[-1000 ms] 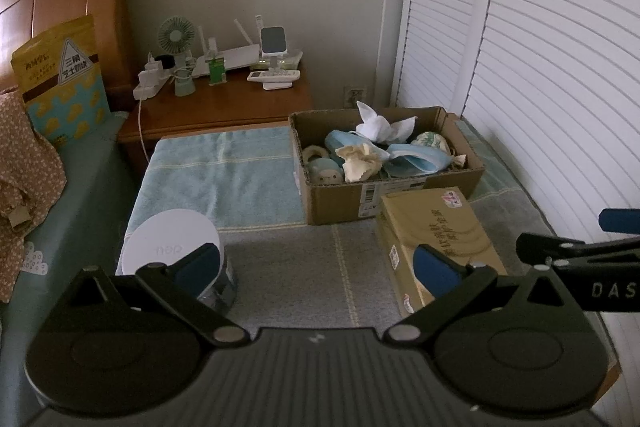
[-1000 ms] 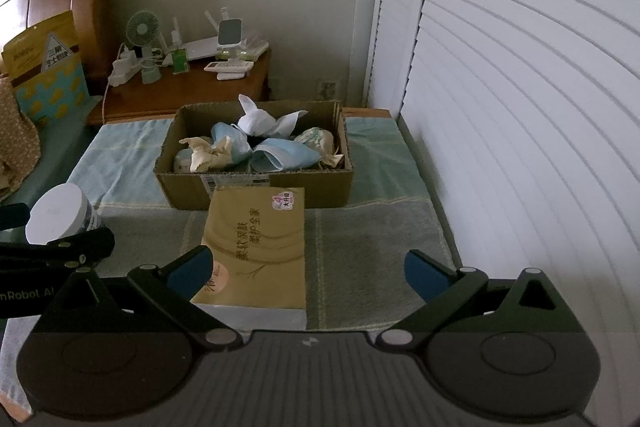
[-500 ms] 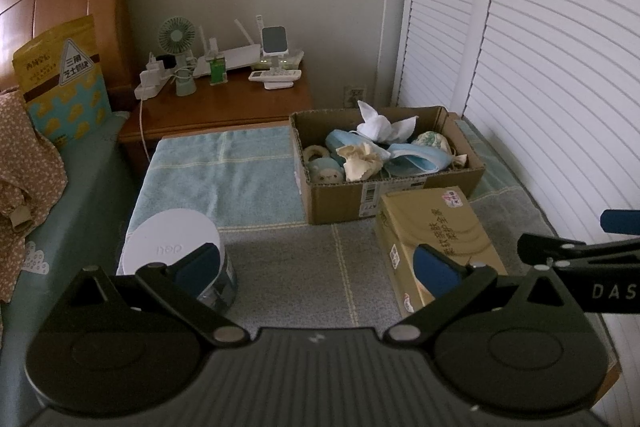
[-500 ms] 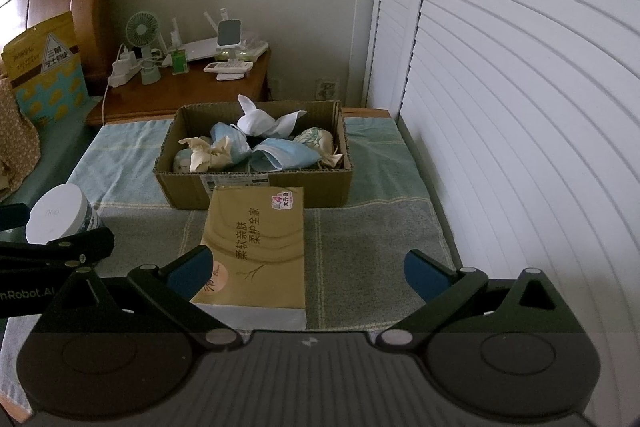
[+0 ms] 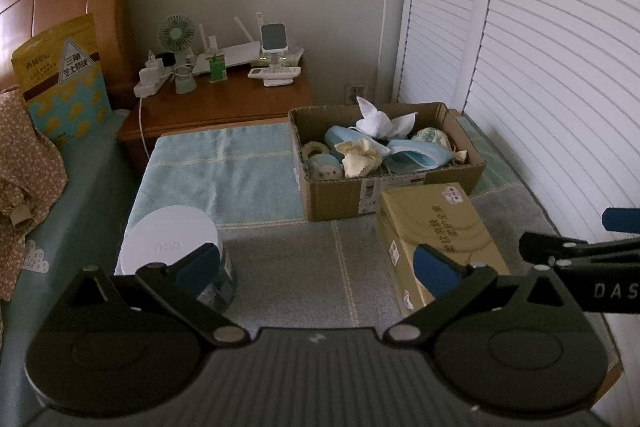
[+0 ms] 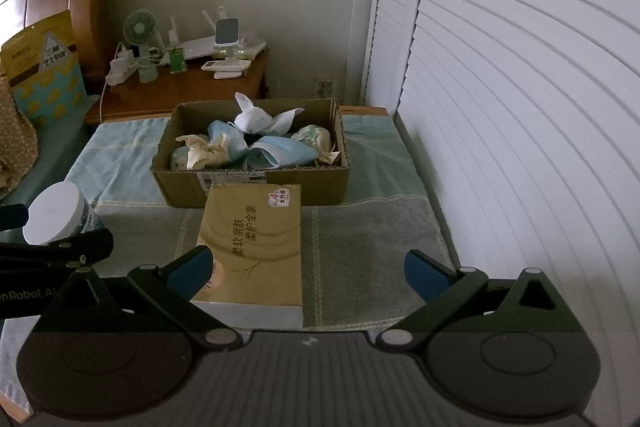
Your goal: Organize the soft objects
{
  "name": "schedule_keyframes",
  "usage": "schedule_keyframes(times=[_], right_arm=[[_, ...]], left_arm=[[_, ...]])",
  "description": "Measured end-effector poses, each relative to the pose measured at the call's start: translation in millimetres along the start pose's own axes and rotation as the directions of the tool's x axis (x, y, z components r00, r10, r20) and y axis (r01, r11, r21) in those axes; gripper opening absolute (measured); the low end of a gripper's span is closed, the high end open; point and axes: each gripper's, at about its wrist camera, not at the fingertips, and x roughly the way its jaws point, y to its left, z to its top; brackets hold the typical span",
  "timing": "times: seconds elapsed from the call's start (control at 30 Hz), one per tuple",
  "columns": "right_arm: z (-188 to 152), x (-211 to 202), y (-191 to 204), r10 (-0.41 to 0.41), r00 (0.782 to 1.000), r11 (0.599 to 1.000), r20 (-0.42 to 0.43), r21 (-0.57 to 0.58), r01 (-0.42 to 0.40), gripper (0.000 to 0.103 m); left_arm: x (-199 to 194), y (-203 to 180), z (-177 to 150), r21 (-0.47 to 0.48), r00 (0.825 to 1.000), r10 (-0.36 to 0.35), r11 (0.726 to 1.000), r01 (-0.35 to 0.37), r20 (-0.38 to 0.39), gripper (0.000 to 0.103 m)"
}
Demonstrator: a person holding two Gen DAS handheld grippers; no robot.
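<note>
Nothing has moved since the earlier frames: your two grippers hang in the same places and every object lies as it did. Your left gripper (image 5: pixel 316 265) has its jaws spread wide and they hold nothing. Your right gripper (image 6: pixel 306 267) is the same, jaws spread and empty.

Take the cardboard box (image 6: pixel 256 183) as the landmark. Just in front of it, touching or nearly touching its front wall, lies the yellow tissue pack (image 6: pixel 254 247), flat on the towel-covered tabletop (image 6: pixel 368 243); its near end sits beside your right gripper's left fingertip (image 6: pixel 192 271). Inside the box are the soft objects: a white cloth (image 6: pixel 260 119) on top at the back, blue face masks (image 6: pixel 280 155) in the middle, a cream crumpled cloth (image 6: pixel 200 151) at the left. To the left of the box and nearer to you stands a white-lidded jar (image 5: pixel 172 247), close behind your left gripper's left fingertip (image 5: pixel 198 265). Behind the box, to the left, stands a wooden nightstand (image 5: pixel 224 103) with a small fan (image 5: pixel 176 39).
</note>
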Motion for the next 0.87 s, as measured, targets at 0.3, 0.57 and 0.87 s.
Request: schedule_keyframes(times=[0.3,0.57,0.87], right_arm=[[-0.4,-0.4,0.5,-0.001,1.000,1.000,0.003,0.001,0.001,0.103],[-0.7,0.0,0.3,-0.002,1.000,1.000,0.003,-0.001,0.002,0.103],[-0.8,0.7,1.3,-0.001,1.000,1.000,0.000,-0.002,0.001,0.103]], left_arm=[[0.7,-0.2,-0.2,0.001,1.000,-0.001,1.000,0.001,0.000,0.102],[1.2,-0.6,-0.1,0.000,1.000,-0.001,1.000,0.001,-0.002,0.102],[1.1,-0.9,0.1,-0.002,1.000,-0.001,1.000,0.001,-0.004,0.102]])
